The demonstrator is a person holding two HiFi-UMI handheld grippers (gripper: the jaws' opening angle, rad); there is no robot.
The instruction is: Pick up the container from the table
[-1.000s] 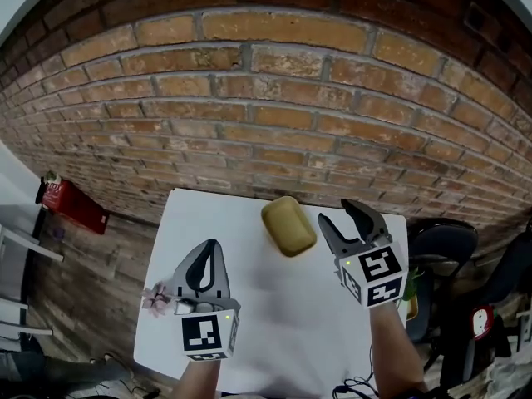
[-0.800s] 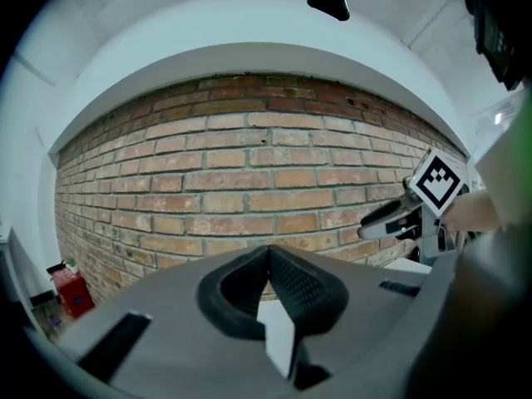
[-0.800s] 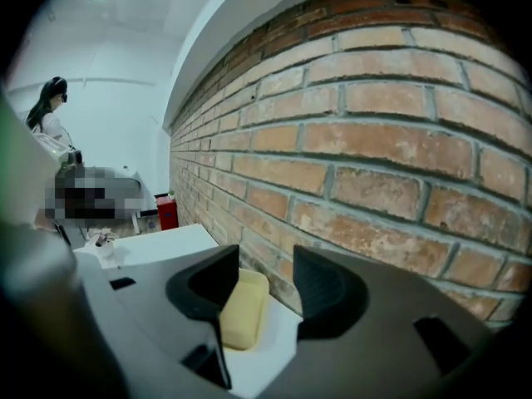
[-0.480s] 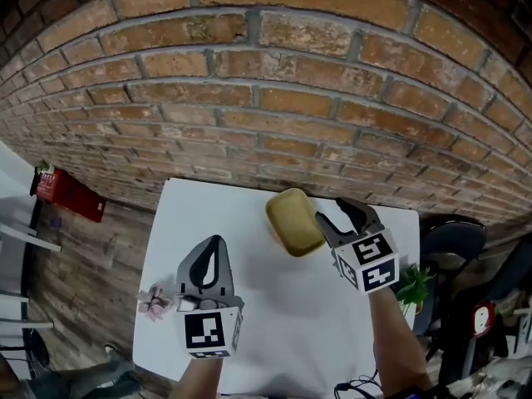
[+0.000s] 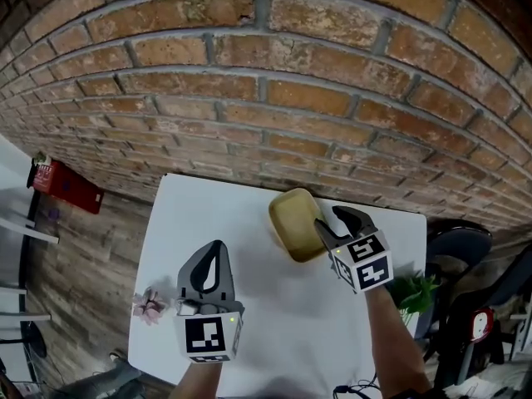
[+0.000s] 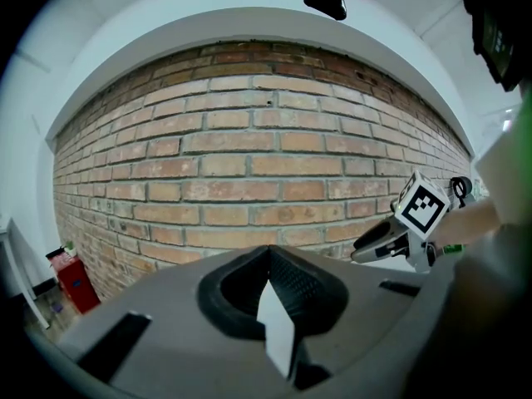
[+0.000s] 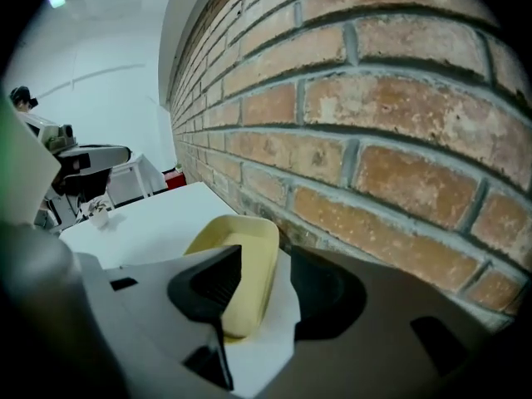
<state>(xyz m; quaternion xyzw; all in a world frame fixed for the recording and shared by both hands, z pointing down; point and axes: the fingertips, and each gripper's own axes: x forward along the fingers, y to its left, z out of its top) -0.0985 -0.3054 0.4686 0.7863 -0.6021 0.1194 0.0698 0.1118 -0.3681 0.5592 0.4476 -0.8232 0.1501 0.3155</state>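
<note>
Right gripper (image 5: 337,220): jaws apart and they have just been closing a little. The yellow container (image 5: 293,223) has one long rim between them. In the right gripper view the left jaw sits over the container's (image 7: 237,260) hollow. The right jaw stands outside the rim, above bare table (image 7: 158,223). Neither pad presses on the rim, so there is no grip.

The container sits flat on the white table (image 5: 274,322), running ahead of the right jaws toward the brick wall (image 5: 291,98). Its far end is close to the wall's foot. It looks empty and shallow, with rounded corners.

Left gripper (image 5: 214,248): jaws together, tips meeting, nothing between them. In the left gripper view (image 6: 268,252) only a sliver of white tabletop shows through the loop behind the closed tips. It points nearly level at the wall. The container is well off to the right of these jaws, apart from them.

A small pink flower (image 5: 150,306) is just left of the left gripper, near the table edge. A green plant (image 5: 413,289) lies behind and to the right of the right jaws.
</note>
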